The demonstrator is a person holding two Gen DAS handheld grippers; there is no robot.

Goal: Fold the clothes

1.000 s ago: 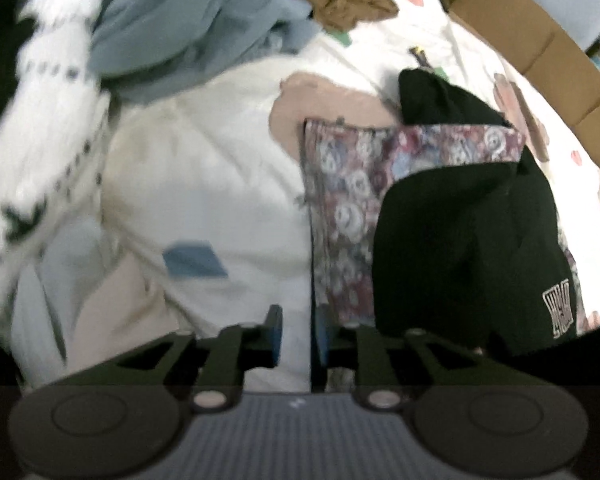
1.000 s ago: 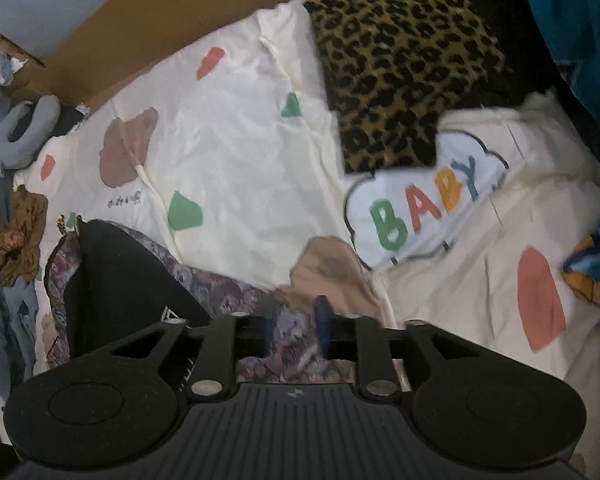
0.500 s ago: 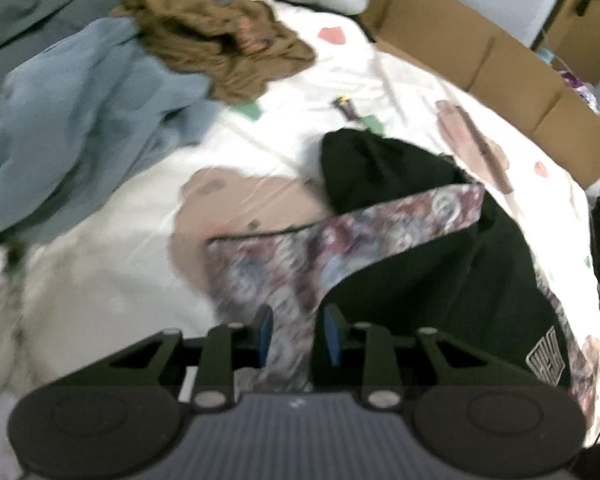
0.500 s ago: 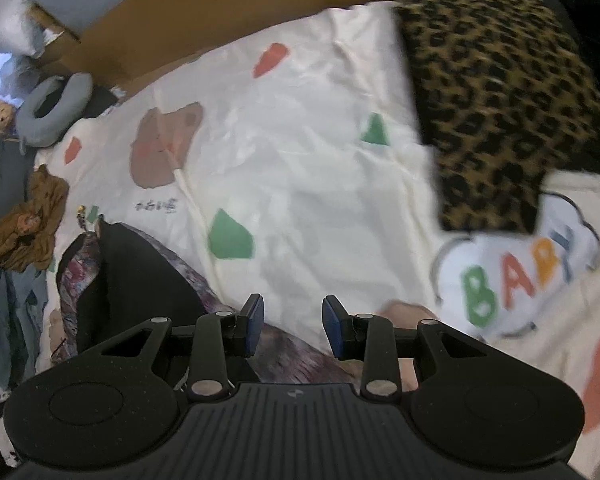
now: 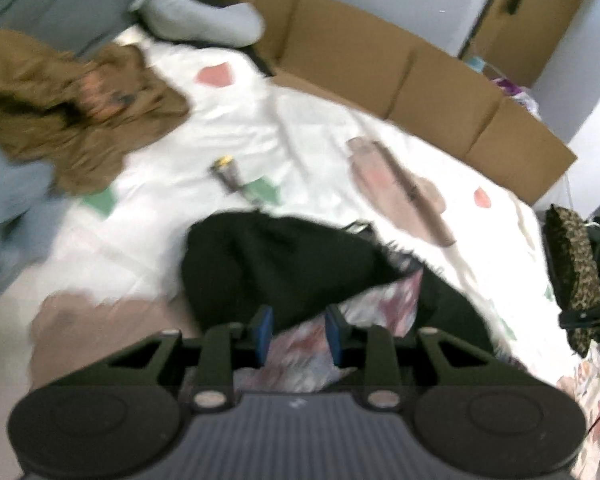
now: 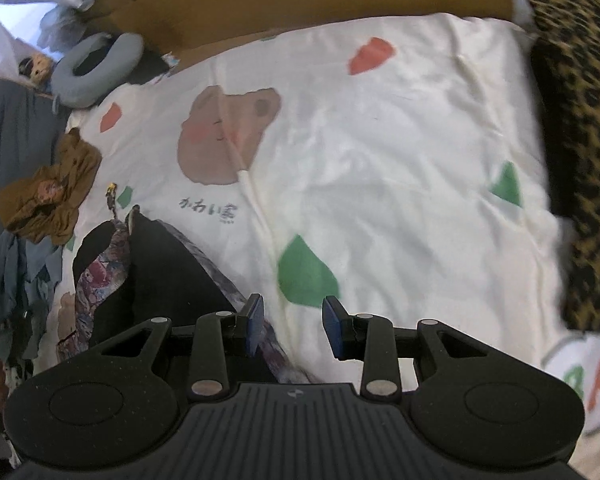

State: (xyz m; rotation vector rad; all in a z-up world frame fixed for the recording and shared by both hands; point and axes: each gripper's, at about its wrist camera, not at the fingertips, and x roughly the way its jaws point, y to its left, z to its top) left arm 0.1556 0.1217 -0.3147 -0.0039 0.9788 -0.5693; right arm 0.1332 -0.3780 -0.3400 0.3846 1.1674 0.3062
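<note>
On the far left of the bed, in the left wrist view, a crumpled brown garment (image 5: pixel 72 108) lies on the white patterned sheet (image 5: pixel 260 120), with a blue-grey garment (image 5: pixel 8 200) bunched just near of it at the left edge. A grey neck pillow (image 5: pixel 204 20) sits at the far end, beside a run of cardboard (image 5: pixel 380 64) along the bed's far side.

In the middle, the black garment (image 5: pixel 276 260) lies on the sheet with a floral lining or second floral piece (image 5: pixel 380 304) showing at its near edge; the blur makes it hard to say which. The left gripper (image 5: pixel 295 334) hovers right over this spot, its blue-padded fingers apart with floral cloth seen between them; whether they touch it I cannot tell.

To the right, the right wrist view shows the right gripper (image 6: pixel 293 330) with its fingers spread wide and nothing between them but bare sheet. The black garment and its floral edge lie just left of the left finger. Ahead of it the sheet carries a green patch (image 6: pixel 306 274) and a brown bear print (image 6: pixel 226 136). At the far right edge rests a leopard-print cloth (image 6: pixel 580 140).
</note>
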